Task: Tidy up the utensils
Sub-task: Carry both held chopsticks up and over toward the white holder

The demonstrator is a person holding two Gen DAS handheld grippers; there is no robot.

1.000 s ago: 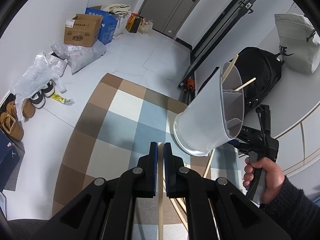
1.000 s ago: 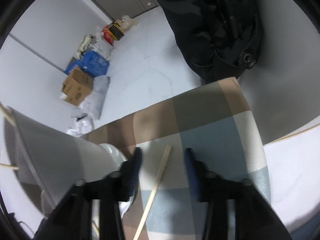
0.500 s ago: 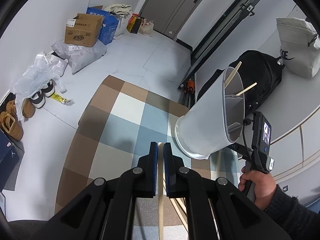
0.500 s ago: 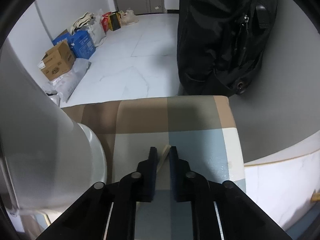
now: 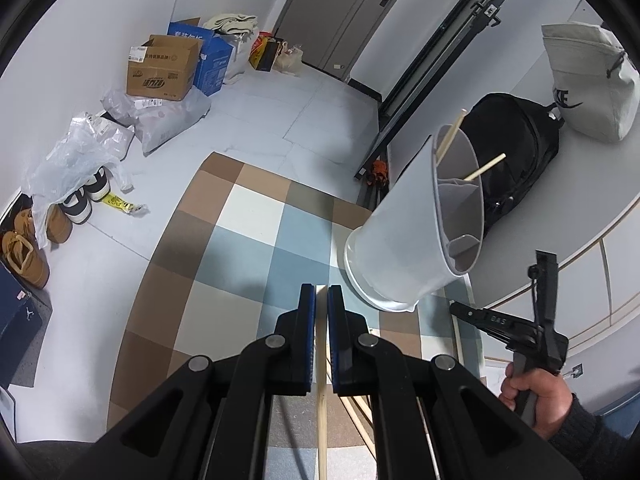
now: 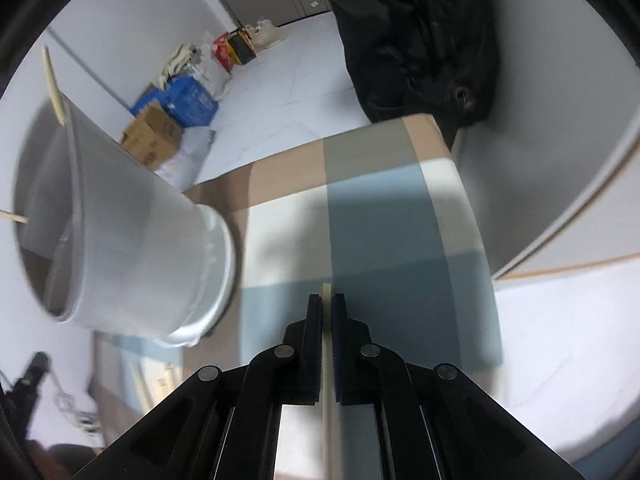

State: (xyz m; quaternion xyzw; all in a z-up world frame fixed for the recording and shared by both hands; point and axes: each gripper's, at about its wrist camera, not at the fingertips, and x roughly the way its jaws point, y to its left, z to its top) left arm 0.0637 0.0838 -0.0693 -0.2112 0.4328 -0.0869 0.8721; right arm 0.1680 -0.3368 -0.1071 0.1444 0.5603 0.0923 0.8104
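The left tool [image 5: 322, 296] is clenched on a wooden chopstick [image 5: 321, 380], whose shaft runs back between its blue pads toward the camera. Ahead of it and to its right stands the white utensil holder [image 5: 404, 240], its mouth split into compartments, with two more chopsticks [image 5: 450, 138] leaning out of the far compartment; which exact section each sits in cannot be told. This view alone shows the person's right hand [image 5: 536, 394] gripping the handle of the other tool at the lower right, and further loose sticks [image 5: 360, 416] lying on the checked cloth [image 5: 248, 216] just right of the left tool. The right wrist view shows what that one cannot: the right tool [image 6: 327, 300] has just been closing and its jaws now grasp a pale chopstick [image 6: 326, 344] between the pads, the tip poking out just past them. From here the holder [image 6: 148, 248] sits to the tool's left, near but apart from it, somewhat blurred. A black backpack [image 6: 416, 32] lies beyond the far edge of the cloth, ahead of this tool, and cardboard boxes [image 6: 154, 136] stand on the floor past the holder.
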